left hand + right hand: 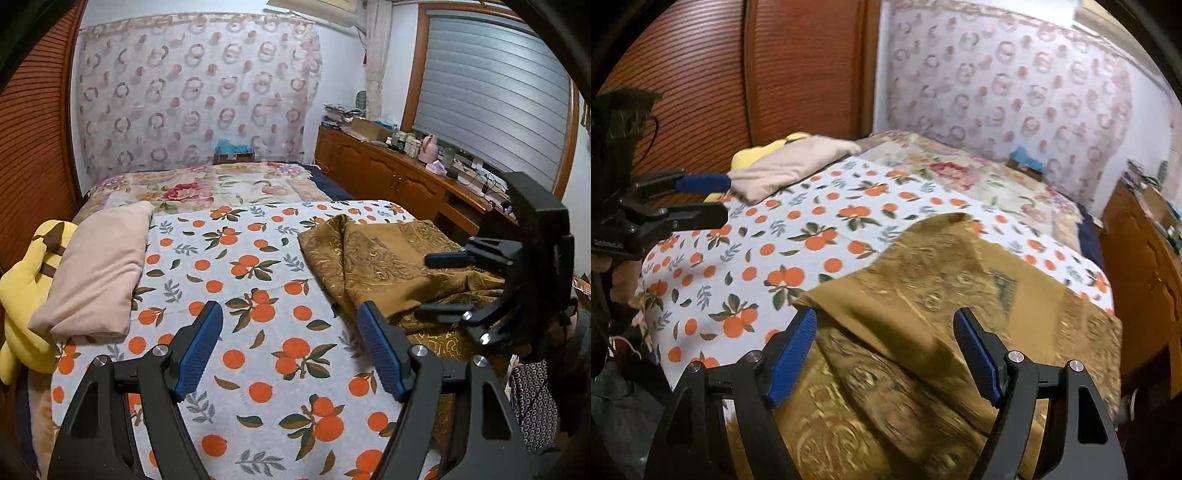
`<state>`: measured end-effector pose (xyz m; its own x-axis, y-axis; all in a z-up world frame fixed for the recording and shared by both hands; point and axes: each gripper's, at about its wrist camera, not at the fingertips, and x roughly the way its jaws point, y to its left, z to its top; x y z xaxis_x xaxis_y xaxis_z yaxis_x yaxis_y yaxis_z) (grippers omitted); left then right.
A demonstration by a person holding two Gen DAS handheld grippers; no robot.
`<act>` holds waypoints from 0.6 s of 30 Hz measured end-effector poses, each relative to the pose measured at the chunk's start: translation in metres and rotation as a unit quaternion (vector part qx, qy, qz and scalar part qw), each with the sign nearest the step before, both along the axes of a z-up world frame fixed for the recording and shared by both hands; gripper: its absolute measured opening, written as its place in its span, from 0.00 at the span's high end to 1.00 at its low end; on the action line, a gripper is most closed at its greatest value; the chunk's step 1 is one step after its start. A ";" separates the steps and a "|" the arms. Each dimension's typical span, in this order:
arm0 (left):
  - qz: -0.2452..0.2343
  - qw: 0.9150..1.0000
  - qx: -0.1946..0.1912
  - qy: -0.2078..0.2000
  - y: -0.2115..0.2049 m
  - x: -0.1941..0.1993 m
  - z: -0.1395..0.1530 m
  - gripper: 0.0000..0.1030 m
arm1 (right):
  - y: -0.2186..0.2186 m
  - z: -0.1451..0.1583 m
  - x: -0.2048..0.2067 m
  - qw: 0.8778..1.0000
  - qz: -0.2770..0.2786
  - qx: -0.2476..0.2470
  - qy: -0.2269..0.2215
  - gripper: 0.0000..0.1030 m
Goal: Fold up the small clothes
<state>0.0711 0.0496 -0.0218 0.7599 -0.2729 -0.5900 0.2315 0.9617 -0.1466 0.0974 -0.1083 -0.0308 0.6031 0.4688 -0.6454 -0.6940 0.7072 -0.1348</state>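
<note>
A golden-brown patterned garment [373,258] lies rumpled on the right side of the bed, on the white sheet with orange fruit print [258,332]. My left gripper [290,310] is open above bare sheet, just left of the garment, with nothing between its blue pads. My right gripper [886,317] is open too and hovers over the garment's [923,295] near part without touching it. Each gripper shows in the other's view: the right one [439,284] over the garment, the left one [716,199] near the sheet's left edge.
A pale pink cushion-like bundle [99,269] and a yellow plush toy [22,291] lie at the bed's left. A floral quilt [207,188] covers the far end. A cluttered wooden cabinet [388,173] runs along the right; a slatted wooden door [29,147] stands at left.
</note>
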 end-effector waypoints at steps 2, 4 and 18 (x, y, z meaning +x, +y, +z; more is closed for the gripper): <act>0.000 1.000 -0.002 0.002 0.000 0.001 -0.002 0.26 | 0.006 -0.003 0.004 1.000 0.015 -0.009 0.009 0.24; -0.001 1.000 -0.003 0.004 0.000 0.001 -0.004 0.26 | 0.013 -0.006 0.009 0.999 0.025 -0.018 0.016 0.24; -0.011 1.000 -0.004 0.016 -0.004 0.002 -0.015 0.26 | 0.010 -0.018 0.036 0.999 0.017 -0.031 0.039 0.50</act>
<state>0.0731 0.0457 -0.0363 0.7344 -0.2943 -0.6116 0.2473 0.9552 -0.1627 0.1336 -0.0986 -0.0489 0.5341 0.4457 -0.7184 -0.7271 0.6757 -0.1215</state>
